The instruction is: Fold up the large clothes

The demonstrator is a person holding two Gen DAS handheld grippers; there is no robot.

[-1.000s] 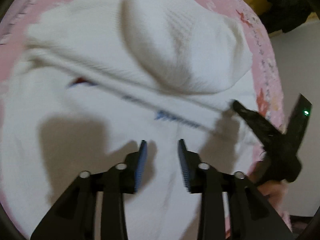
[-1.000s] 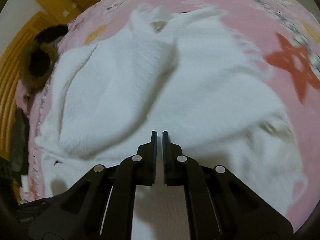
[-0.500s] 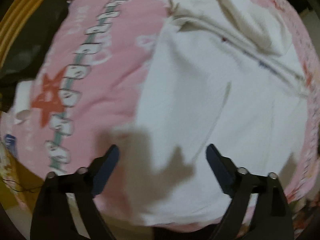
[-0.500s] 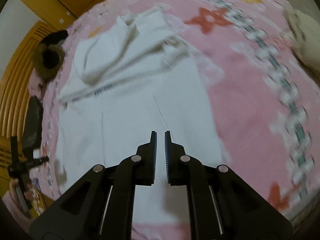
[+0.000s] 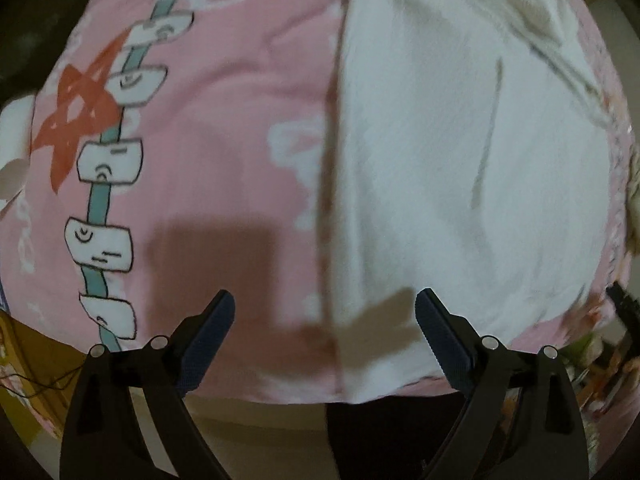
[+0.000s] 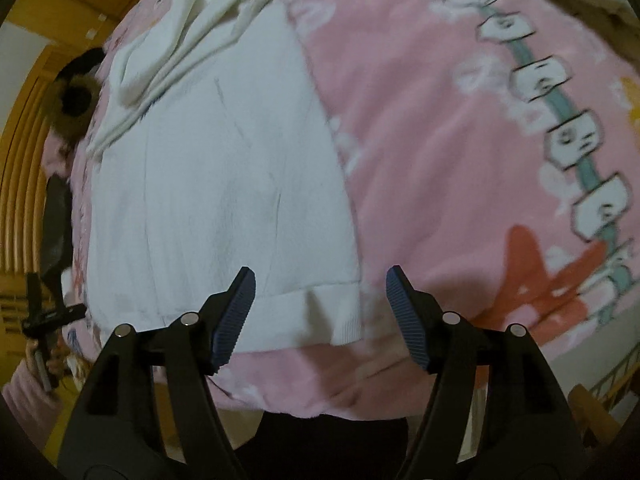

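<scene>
White garment (image 5: 460, 168), a knit top with a ribbed hem, lies flat on the pink blanket (image 5: 224, 128). Its folded sleeves and upper part are bunched at the far end (image 6: 180, 40). The hem (image 6: 304, 316) lies near the blanket's near edge.

Left gripper (image 5: 324, 320): I hold it above the near edge of the blanket, pointing down. Its jaws stand wide apart and have just been opening. Nothing is between them; the pads touch no cloth. The garment's long side edge (image 5: 336, 184) runs up the view between the two fingers, so one finger (image 5: 208, 332) is over bare blanket and the other is over the white fabric.

Right gripper (image 6: 320, 312): I hold it above the hem corner (image 6: 348, 320) of the garment. Its jaws have just been opening and stand apart. The hem corner shows in the gap between them, below the pads and not pressed by them.

The blanket carries a printed band of white faces on a teal line (image 5: 104, 168) and red stars (image 6: 540, 280). In the right wrist view, the left gripper shows small at the left edge (image 6: 44, 320), held in a hand with a pink sleeve (image 6: 24, 396). A dark fur-trimmed item (image 6: 76, 92) lies beyond the blanket by the yellow wooden wall (image 6: 24, 128).
</scene>
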